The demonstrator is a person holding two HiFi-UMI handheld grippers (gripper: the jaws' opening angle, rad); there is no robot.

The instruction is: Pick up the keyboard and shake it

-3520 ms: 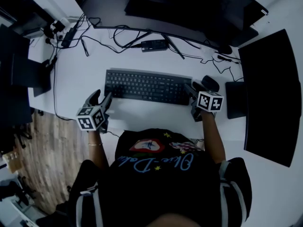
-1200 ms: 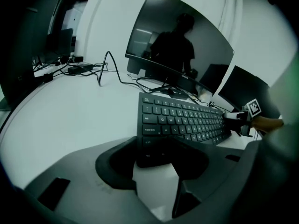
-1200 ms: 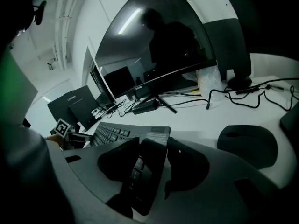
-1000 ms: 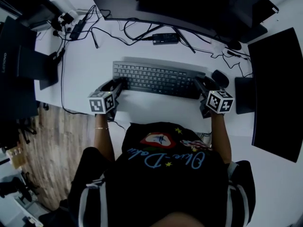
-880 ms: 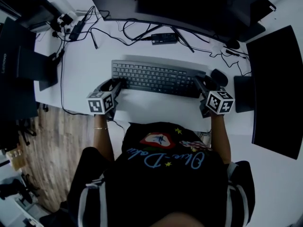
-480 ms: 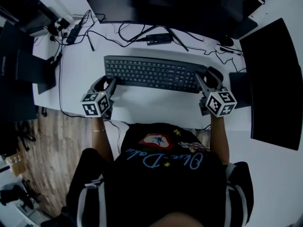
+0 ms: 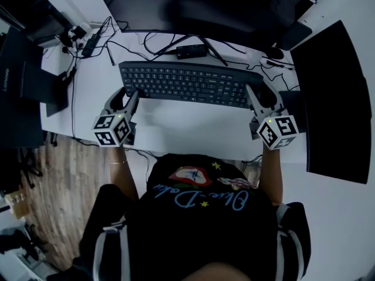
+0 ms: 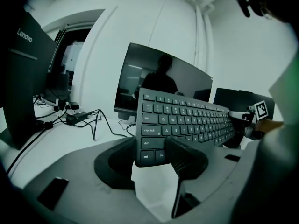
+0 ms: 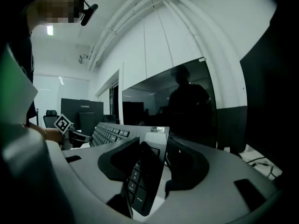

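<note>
The black keyboard [image 7: 187, 84] hangs lifted above the white desk [image 7: 187, 130], held at both short ends. My left gripper [image 7: 129, 95] is shut on its left end. In the left gripper view the pads clamp the keyboard [image 8: 187, 120] at the shift and ctrl corner, inside the left gripper [image 8: 152, 154], whose jaws have just tightened a little on it. My right gripper [image 7: 258, 96] is shut on the right end. In the right gripper view the keyboard [image 9: 140, 178] sits edge-on between the jaws of the right gripper [image 9: 156, 164], numpad keys facing left.
A wide monitor [image 7: 205, 10] stands behind the keyboard, with tangled cables and a black adapter [image 7: 191, 52] at its foot. A dark laptop [image 7: 26, 78] stands at the left edge. A second black screen [image 7: 331, 98] lies at the right, and a mouse [image 7: 270, 91] sits near the right gripper.
Both grippers have risen with the keyboard between them. It has left the desk and now looks larger and closer to the camera, shifted toward the monitor.
</note>
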